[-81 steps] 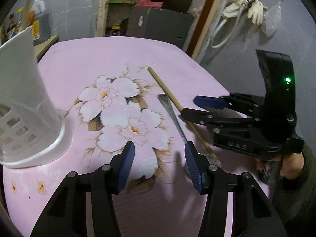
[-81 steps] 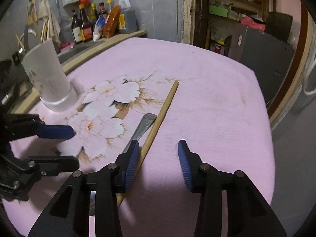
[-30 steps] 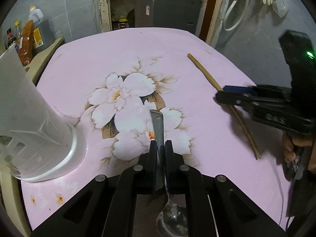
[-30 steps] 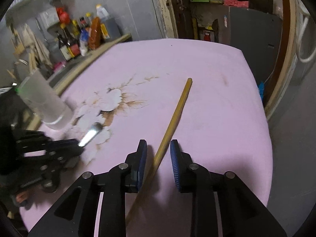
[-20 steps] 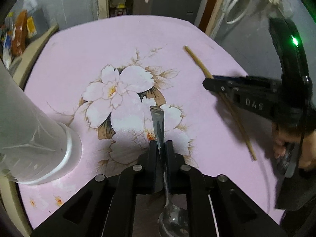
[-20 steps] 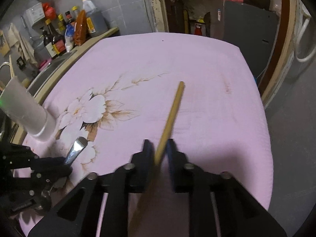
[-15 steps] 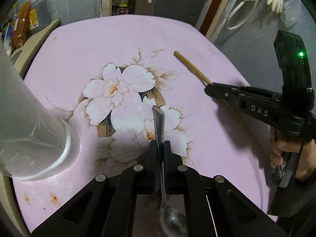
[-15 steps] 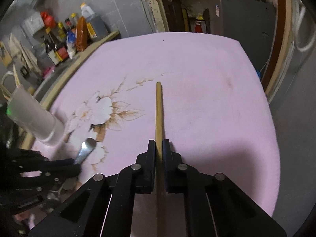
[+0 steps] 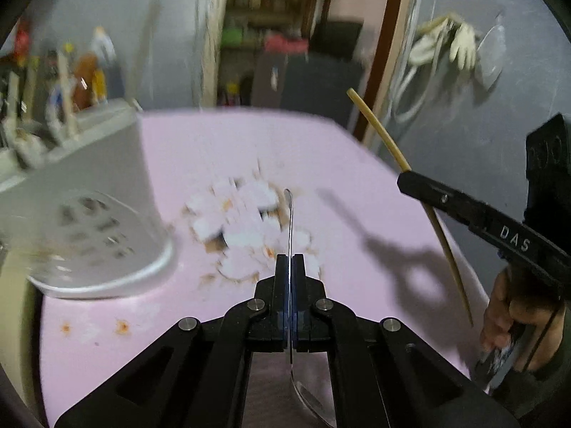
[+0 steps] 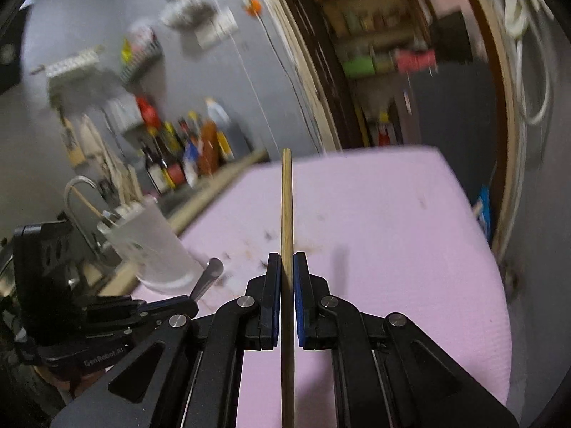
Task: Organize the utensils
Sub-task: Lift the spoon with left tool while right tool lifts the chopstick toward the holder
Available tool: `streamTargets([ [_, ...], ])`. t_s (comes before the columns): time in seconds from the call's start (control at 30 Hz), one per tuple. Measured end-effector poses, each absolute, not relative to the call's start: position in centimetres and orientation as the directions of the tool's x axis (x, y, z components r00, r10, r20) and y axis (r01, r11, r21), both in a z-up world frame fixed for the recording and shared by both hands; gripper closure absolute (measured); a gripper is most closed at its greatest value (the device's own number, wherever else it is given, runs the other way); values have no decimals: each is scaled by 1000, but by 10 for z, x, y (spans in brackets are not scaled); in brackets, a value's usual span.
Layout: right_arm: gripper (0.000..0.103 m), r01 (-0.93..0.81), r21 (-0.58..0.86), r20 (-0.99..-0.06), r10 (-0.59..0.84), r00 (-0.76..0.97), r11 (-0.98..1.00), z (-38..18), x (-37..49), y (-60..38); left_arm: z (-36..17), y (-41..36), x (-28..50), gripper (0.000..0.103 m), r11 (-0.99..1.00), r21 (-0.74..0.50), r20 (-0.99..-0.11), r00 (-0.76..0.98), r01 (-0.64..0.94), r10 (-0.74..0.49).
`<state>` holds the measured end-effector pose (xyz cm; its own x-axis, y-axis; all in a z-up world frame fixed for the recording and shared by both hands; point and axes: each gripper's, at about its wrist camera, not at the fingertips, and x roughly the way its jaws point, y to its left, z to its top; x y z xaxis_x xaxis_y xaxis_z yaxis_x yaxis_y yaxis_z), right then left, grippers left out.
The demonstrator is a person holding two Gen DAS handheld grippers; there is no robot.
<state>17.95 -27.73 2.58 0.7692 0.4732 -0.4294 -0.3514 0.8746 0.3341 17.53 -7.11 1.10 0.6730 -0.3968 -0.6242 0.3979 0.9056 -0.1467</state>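
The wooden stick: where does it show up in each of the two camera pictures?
Left wrist view: the wooden stick runs slanted at the right, clamped in the right gripper.
Right wrist view: the stick stands upright in the centre, between that gripper's fingers.
Shared landmark: the white utensil holder, left on the pink tablecloth in both.

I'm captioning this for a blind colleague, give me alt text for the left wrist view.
The left gripper is shut on a metal spoon, handle pointing forward above a pink flowered tablecloth. A white slotted utensil holder stands at left; at right, the right gripper holds a wooden stick off the table.
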Motion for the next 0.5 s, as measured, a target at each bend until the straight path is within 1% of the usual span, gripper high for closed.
streamTargets([
  [0.17, 98, -390, 294, -289, 470, 834, 872, 35, 157, -254, 26, -58, 152, 103, 915, -152, -495, 773, 373, -397],
  [0.33, 98, -436, 244, -170, 481, 860, 866, 50, 149, -232, 46, -45, 144, 103, 933, -156, -372, 855, 326, -361],
  [0.43, 98, -459, 246, -97, 493, 865, 854, 60, 149, -221, 54, -36, 142, 103, 941, -135, -340, 878, 310, -337],
  [0.5, 98, -472, 253, -64, 501, 863, 845, 65, 149, -216, 66, -27, 137, 103, 948, -121, -329, 889, 296, -319],
])
